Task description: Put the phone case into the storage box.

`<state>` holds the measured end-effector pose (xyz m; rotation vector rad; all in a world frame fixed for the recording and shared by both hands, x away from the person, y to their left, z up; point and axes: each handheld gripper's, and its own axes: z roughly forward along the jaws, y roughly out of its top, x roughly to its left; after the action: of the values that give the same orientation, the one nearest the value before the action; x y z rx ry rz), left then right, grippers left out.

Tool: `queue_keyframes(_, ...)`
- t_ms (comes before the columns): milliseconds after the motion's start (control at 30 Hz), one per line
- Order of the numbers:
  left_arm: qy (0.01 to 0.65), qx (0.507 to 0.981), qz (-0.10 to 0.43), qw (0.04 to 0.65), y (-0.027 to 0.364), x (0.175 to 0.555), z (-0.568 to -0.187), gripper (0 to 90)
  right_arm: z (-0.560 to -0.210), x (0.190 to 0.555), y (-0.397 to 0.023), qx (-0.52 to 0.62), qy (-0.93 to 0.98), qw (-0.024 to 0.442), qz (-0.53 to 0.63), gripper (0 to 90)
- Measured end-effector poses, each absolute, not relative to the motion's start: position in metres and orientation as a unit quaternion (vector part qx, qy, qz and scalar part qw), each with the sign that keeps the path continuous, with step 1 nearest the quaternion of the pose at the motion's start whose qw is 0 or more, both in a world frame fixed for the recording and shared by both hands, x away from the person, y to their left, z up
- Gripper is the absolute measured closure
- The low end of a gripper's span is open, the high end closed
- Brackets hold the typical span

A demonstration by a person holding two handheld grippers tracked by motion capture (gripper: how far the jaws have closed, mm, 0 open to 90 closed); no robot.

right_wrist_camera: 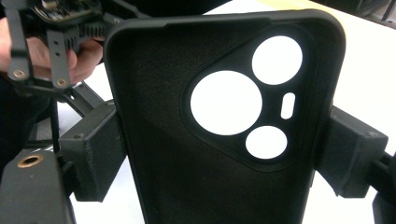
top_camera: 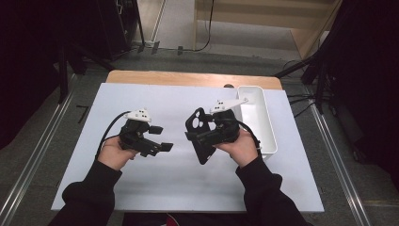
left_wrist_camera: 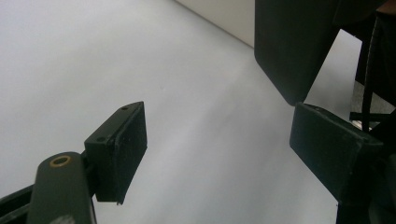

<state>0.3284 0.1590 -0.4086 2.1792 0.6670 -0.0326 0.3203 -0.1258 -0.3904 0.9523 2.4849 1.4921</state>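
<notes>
Plainly, phone case [right_wrist_camera: 187, 177] blank, no readable writing.

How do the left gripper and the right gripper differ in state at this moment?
The right gripper is shut on the black phone case, its pads pressing both long edges; the left gripper is open with nothing between its jaws. In the high view the right gripper holds the case above the white table, while the left one sits lower. Both are black and hand-held.

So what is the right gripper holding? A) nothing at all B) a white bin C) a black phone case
C: in the right gripper view the black phone case, with its round camera holes, sits clamped between the right gripper pads, one on each edge.
</notes>
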Motion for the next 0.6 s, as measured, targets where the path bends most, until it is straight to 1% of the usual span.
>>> queue_keyframes(233, 0.264, 0.873, 0.011, 0.410, 0.165, 0.319, -0.424, 19.2, -0.390, 0.321, -0.127, 0.311, 0.815, 0.044, 0.487, 11.7)
queue_keyframes(533, 0.269, 0.873, 0.023, 0.407, 0.171, 0.311, -0.437, 19.2, -0.390, 0.321, -0.128, 0.310, 0.815, 0.041, 0.488, 11.7)
queue_keyframes(600, 0.273, 0.871, 0.019, 0.408, 0.173, 0.309, -0.440, 19.2, -0.389, 0.321, -0.130, 0.311, 0.815, 0.040, 0.488, 11.7)
